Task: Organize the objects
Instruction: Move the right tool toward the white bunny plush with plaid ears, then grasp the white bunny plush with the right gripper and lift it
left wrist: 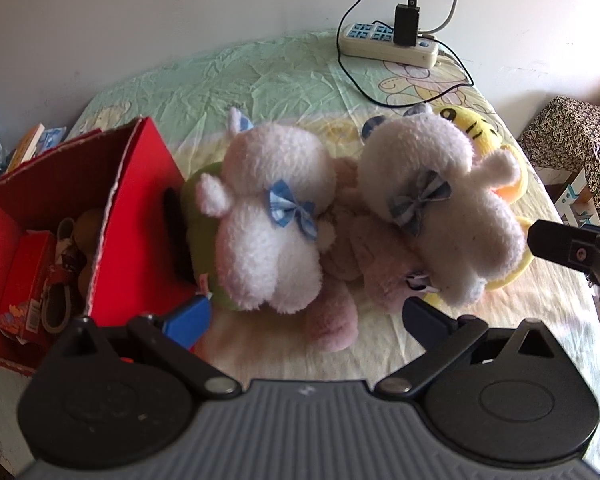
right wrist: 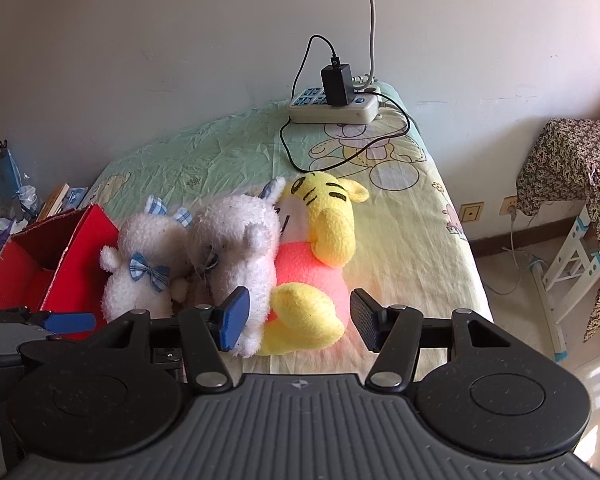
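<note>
Here, two fluffy white bears (left wrist: 268, 232) beside a red cardboard box (left wrist: 136, 184).

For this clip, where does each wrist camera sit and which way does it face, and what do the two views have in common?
Left wrist: on the left gripper, looking down at two white plush toys beside the red box; its own open fingers show, with the right gripper's tip at the right edge.
Right wrist: on the right gripper, angled down at the yellow plush toy; its open fingers show.
Shared: white toys, red box, power strip, bed.
</note>
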Available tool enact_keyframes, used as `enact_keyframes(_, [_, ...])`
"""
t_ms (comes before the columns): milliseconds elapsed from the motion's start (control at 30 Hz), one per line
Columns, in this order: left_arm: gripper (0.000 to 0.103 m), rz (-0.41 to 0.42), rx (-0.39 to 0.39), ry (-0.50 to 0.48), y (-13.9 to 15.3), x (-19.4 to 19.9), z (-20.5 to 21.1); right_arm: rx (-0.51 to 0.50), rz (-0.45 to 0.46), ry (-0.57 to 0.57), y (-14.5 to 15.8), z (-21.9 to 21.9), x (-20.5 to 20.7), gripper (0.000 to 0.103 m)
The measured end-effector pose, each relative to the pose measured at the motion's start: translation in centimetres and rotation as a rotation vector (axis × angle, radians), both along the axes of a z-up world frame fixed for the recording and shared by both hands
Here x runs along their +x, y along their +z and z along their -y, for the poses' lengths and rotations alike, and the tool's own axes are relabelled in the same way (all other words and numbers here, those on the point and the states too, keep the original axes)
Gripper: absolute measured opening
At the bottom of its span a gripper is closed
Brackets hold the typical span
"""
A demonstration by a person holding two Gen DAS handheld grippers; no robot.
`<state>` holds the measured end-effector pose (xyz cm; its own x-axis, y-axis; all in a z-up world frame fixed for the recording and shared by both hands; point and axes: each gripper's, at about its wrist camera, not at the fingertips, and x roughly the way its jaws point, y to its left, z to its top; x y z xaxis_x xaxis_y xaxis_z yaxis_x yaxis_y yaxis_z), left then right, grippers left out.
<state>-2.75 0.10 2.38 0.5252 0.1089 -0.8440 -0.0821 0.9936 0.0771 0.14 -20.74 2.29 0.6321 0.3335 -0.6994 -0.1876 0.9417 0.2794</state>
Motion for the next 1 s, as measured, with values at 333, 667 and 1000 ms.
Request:
enact_keyframes(333, [0.102, -0.018, 0.010, 0.009, 1.4, -0.7, 0.8, 0.045, 0.008, 0.018, 0.2, 0.7, 0.2, 0.059])
enact_keyframes(667, [0.102, 0.050, -0.094, -0.071, 3.4, 1.2, 3.1, 0.137, 0.012, 0.075, 1.3, 1.1, 2.5, 0.059])
enact_keyframes(1000, [0.097, 0.045, -0.371, -0.212, 1.8, 4.7, 3.9, 0.273, -0.121, 0.162, -0.5, 0.3, 7.4, 0.059])
